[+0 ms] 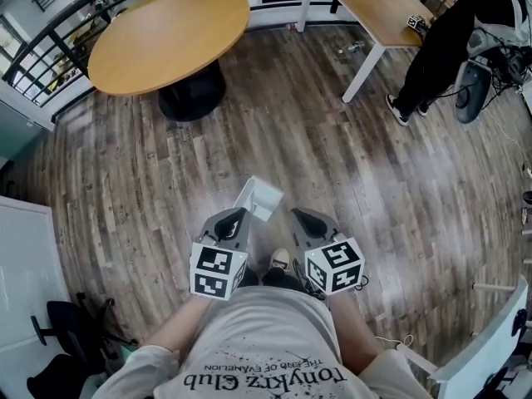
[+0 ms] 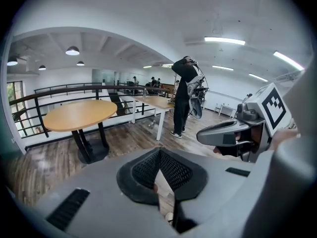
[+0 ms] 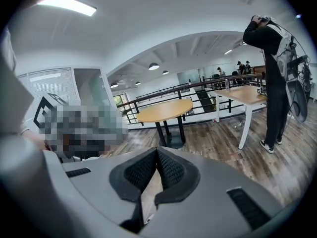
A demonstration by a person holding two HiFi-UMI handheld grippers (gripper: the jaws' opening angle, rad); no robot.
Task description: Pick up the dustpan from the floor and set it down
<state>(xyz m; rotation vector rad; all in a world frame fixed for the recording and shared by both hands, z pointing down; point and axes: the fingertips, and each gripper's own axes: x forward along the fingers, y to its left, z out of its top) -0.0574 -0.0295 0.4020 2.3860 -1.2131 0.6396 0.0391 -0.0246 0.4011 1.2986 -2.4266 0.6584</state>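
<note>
**State.** The left gripper (image 1: pixel 241 216) has its jaws pressed together on a thin wall of the white dustpan (image 1: pixel 261 196). The pan projects just ahead of its tips and appears to be clear of the floor (image 1: pixel 332 165). The right gripper (image 1: pixel 297 216) also has its jaws pressed together but pinches nothing; only floor shows through its slit.

**Hazards.** The hold is a tip pinch at one edge, so the pan is likely to pivot or slip if it is swung or tilted sharply. The right gripper sits just beside the pan and could knock it.

**Clearance.**
- Open floor lies ahead of both grippers.
- The round table (image 1: pixel 166 32) stands well ahead-left.
- The white table leg (image 1: pixel 363 73) and a standing person (image 1: pixel 436 48) are well ahead-right.
- The operator's shoe (image 1: pixel 280 260) lies directly beneath the grippers.
</note>
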